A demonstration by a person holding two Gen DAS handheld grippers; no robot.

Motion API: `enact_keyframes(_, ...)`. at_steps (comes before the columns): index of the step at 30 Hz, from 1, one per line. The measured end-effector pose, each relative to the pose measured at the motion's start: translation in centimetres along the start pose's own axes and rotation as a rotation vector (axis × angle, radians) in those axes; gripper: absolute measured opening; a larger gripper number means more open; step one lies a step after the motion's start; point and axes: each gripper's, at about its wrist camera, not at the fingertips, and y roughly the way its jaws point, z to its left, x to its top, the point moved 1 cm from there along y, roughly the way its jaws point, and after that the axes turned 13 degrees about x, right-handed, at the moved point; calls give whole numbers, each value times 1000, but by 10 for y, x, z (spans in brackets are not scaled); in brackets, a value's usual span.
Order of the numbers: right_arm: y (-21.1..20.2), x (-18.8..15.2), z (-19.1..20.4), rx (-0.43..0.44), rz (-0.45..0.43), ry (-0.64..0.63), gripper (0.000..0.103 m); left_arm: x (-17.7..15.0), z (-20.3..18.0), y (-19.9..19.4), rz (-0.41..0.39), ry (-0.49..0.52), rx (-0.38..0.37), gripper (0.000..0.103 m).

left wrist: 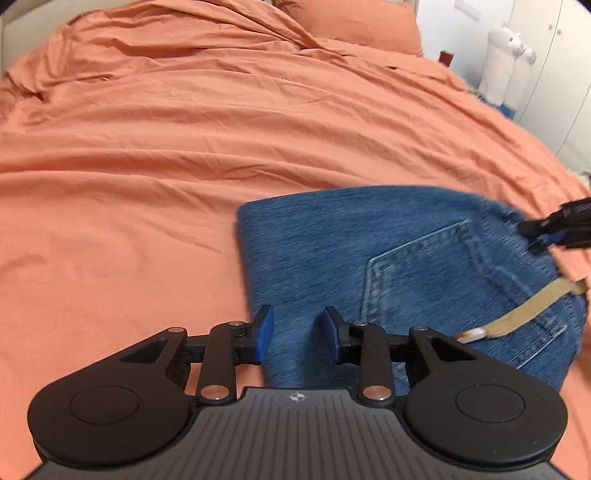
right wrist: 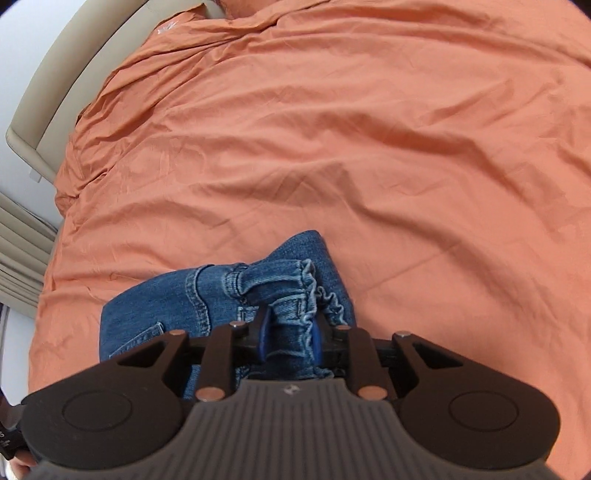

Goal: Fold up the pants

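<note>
The blue jeans (left wrist: 388, 258) lie folded on the orange bed cover (left wrist: 184, 147), back pocket up, with a tan strip (left wrist: 528, 314) hanging off the waistband. My left gripper (left wrist: 298, 332) hovers over the jeans' near left edge. It is open, and its blue pads (left wrist: 264, 332) have only flat denim below them. My right gripper (right wrist: 290, 338) is shut on the bunched waistband of the jeans (right wrist: 280, 291), and the denim fills the gap between its pads. In the left wrist view the right gripper (left wrist: 535, 230) reaches in at the jeans' far right corner.
A matching orange pillow (left wrist: 351, 22) lies at the head of the bed. White stuffed shapes (left wrist: 506, 66) stand beside white cupboard doors on the right. A beige bed frame (right wrist: 37, 110) runs along the left. Wrinkled orange cover (right wrist: 369, 147) stretches beyond the jeans.
</note>
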Motion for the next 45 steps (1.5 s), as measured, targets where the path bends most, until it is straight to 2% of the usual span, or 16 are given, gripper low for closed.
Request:
enact_keyframes(4,-28,-19,33,-124,-64,-180,25,-11,8,-31,-20,21,-2,38)
enact_keyframes(9,-72,-63,49,-78,-142,-233,20,-37,17,-82,-54,0,-25,38)
enact_keyframes(13,-88,-100,56,-141,-241,-349,20,-60,8,-117,-83,38,-17,44)
enact_keyframes(15,-87,-110,51,-122,-256,-359,20,-76,2,-132,-101,74,-13,49)
enact_keyframes(18,-76,-117,40,-99,-226,-325,20,-99,-11,-141,-95,128,10,54)
enact_keyframes(23,-65,-120,30,-116,-207,-277,20,-129,-29,-120,-68,112,82,57)
enact_keyframes(24,-65,-120,30,-116,-205,-282,20,-132,-31,-114,-76,107,110,56)
enact_keyframes(26,-64,-123,31,-118,-204,-299,20,-134,-33,-107,-92,100,139,44)
enact_keyframes(27,-64,-124,31,-119,-204,-306,20,-133,-35,-105,-98,103,130,31)
enact_keyframes(28,-64,-124,31,-118,-203,-309,20,-131,-38,-105,-101,114,127,23)
enact_keyframes(29,-63,-125,30,-118,-203,-309,20,-131,-42,-108,-113,132,145,22)
enact_keyframes(31,-63,-124,30,-117,-201,-309,20,-131,-48,-127,-194,204,193,16)
enact_keyframes(34,-64,-124,29,-120,-190,-302,20,-134,-67,-154,-303,398,290,5)
enact_keyframes(38,-63,-127,29,-137,-166,-310,19,-143,-67,-131,-201,477,300,4)
enact_keyframes(42,-56,-130,25,-146,-134,-316,18,-159,-60,-104,-94,430,237,4)
enact_keyframes(45,-51,-132,22,-154,-114,-331,17,-164,-58,-98,-68,377,220,4)
